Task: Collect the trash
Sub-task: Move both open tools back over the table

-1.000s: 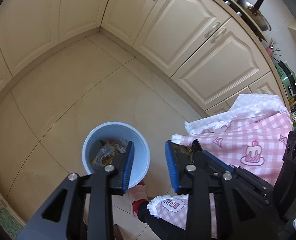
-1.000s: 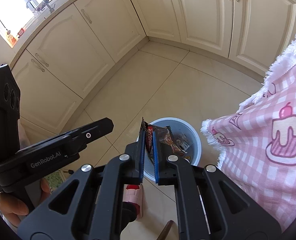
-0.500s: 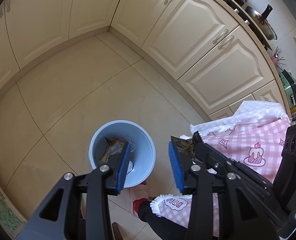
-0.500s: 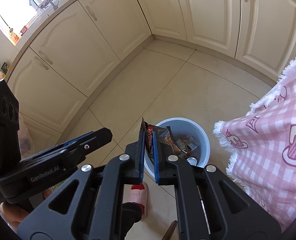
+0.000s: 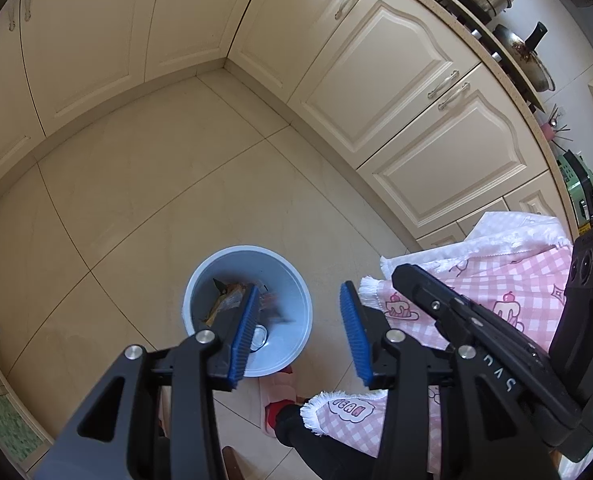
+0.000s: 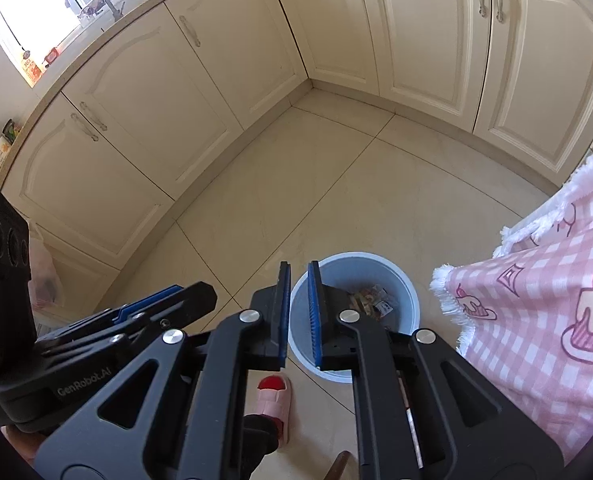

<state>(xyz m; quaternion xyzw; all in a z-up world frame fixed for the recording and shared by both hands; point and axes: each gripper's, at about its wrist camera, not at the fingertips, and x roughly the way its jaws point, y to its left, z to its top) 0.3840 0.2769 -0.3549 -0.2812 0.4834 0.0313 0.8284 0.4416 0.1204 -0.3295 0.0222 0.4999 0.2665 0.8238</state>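
Note:
A light blue trash bin (image 5: 296, 280) stands on the tiled floor with several wrappers (image 5: 226, 300) and a can in it. It also shows in the right wrist view (image 6: 404, 280), with wrappers (image 6: 372, 300) inside. My left gripper (image 5: 298, 336) is open and empty, high above the bin. My right gripper (image 6: 298, 312) hangs above the bin's left rim; its jaws stand slightly apart with nothing between them. The right gripper's body also shows in the left wrist view (image 5: 476, 332).
A table with a pink checked cloth (image 5: 496, 292) stands right of the bin, also in the right wrist view (image 6: 544, 300). Cream cabinets (image 5: 376, 60) line the walls. A foot in a pink slipper (image 6: 272, 400) is beside the bin. A plastic bag (image 6: 44, 280) sits left.
The right gripper has opened a little and the brown snack wrapper it held is gone from its jaws. Both views have risen, so the bin looks smaller and farther.

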